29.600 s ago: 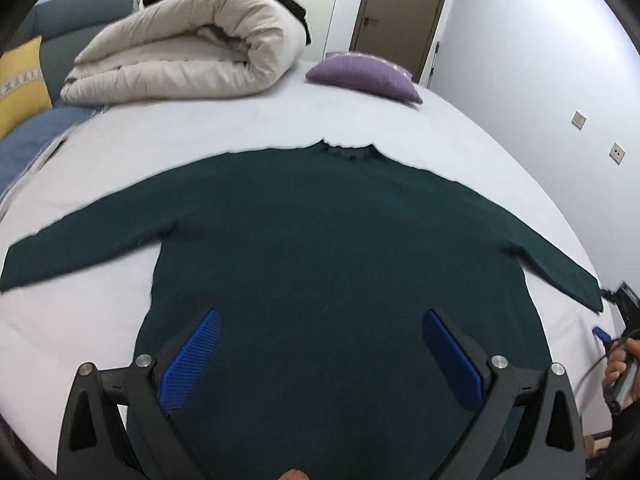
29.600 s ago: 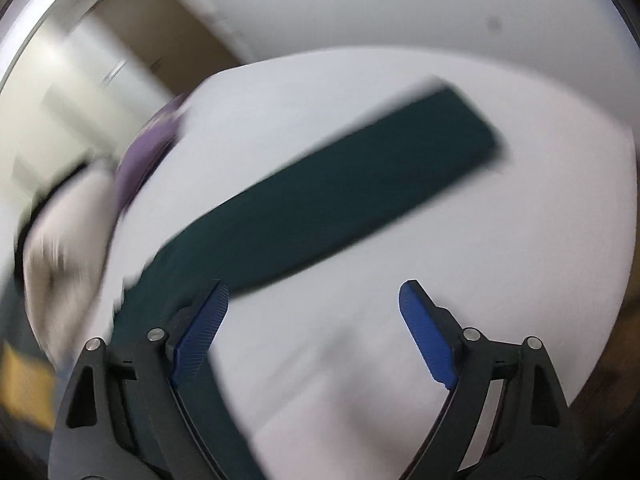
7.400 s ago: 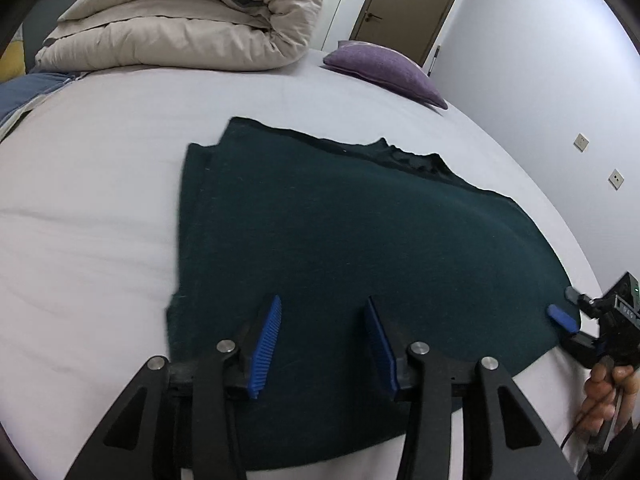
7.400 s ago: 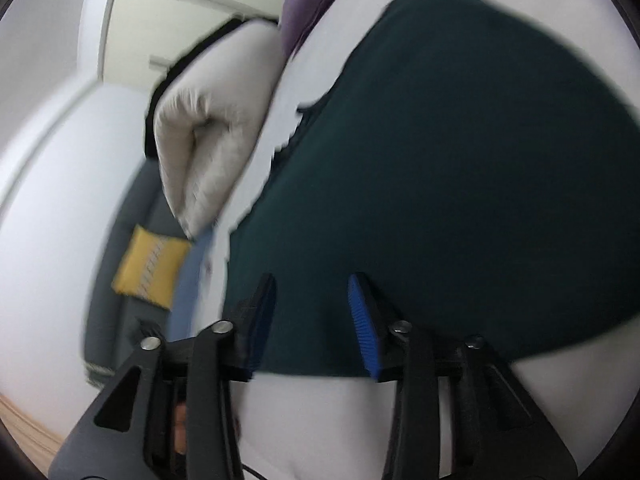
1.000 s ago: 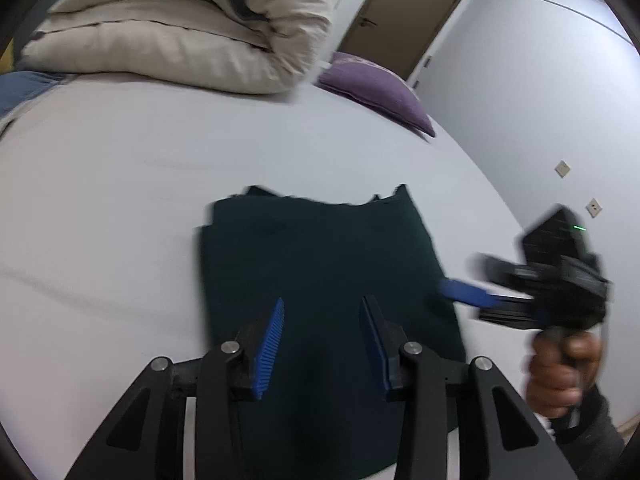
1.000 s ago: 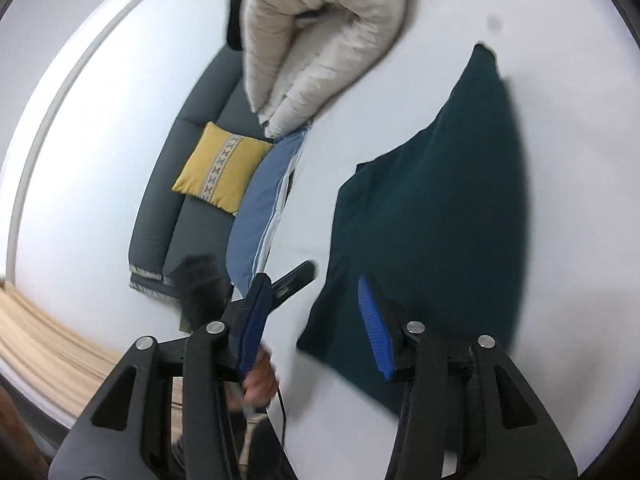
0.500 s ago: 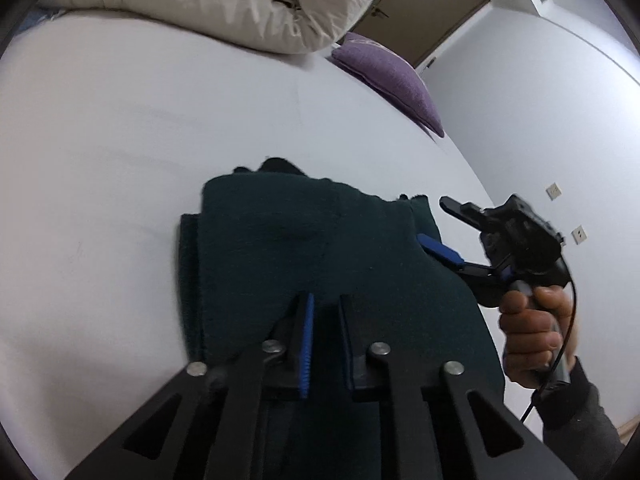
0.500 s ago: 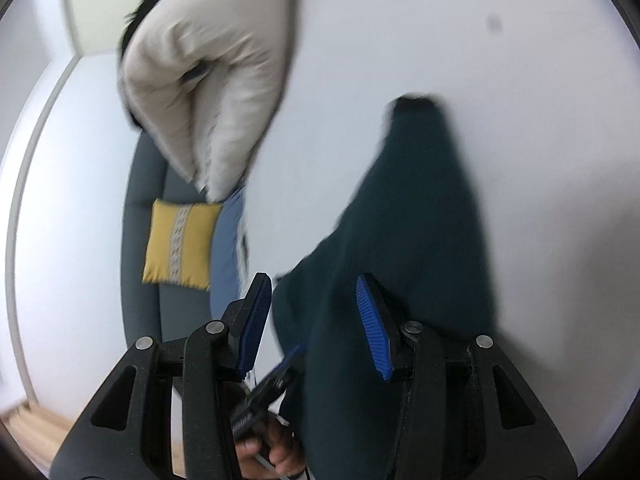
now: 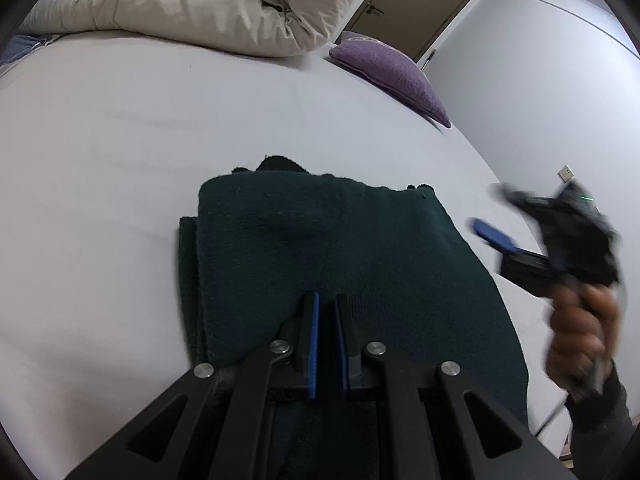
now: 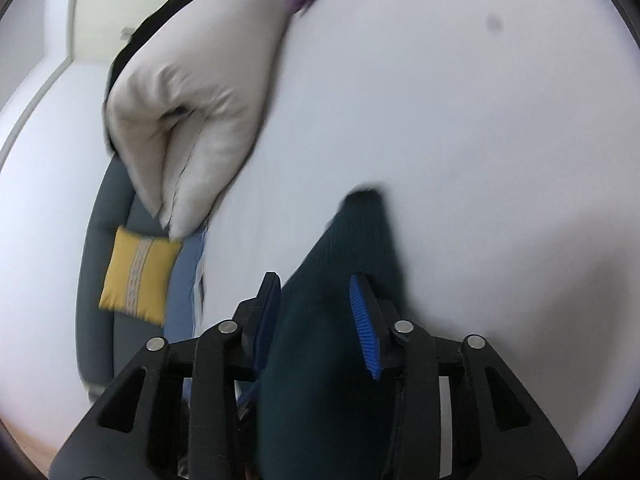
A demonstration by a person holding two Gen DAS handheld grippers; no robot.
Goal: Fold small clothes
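A dark green sweater point(image 9: 328, 248) lies folded into a compact rectangle on the white bed point(image 9: 120, 120). My left gripper point(image 9: 326, 300) is over the near part of the fold with its jaws nearly together, and I see no cloth pinched between them. My right gripper point(image 10: 316, 288) is open above the sweater's right edge point(image 10: 352, 240). It also shows in the left wrist view point(image 9: 500, 216), blurred, held in a hand to the right of the sweater and apart from it.
A rolled beige duvet point(image 9: 192, 12) lies at the far side of the bed, with a purple pillow point(image 9: 392, 72) to its right. A grey sofa point(image 10: 96, 240) with a yellow cushion point(image 10: 140, 276) stands beyond the bed's left edge. A door point(image 9: 420, 4) is at the back.
My left gripper's jaws have closed from a hand-width gap to nearly touching over the sweater. My right gripper has swung away to the right of the sweater, still open.
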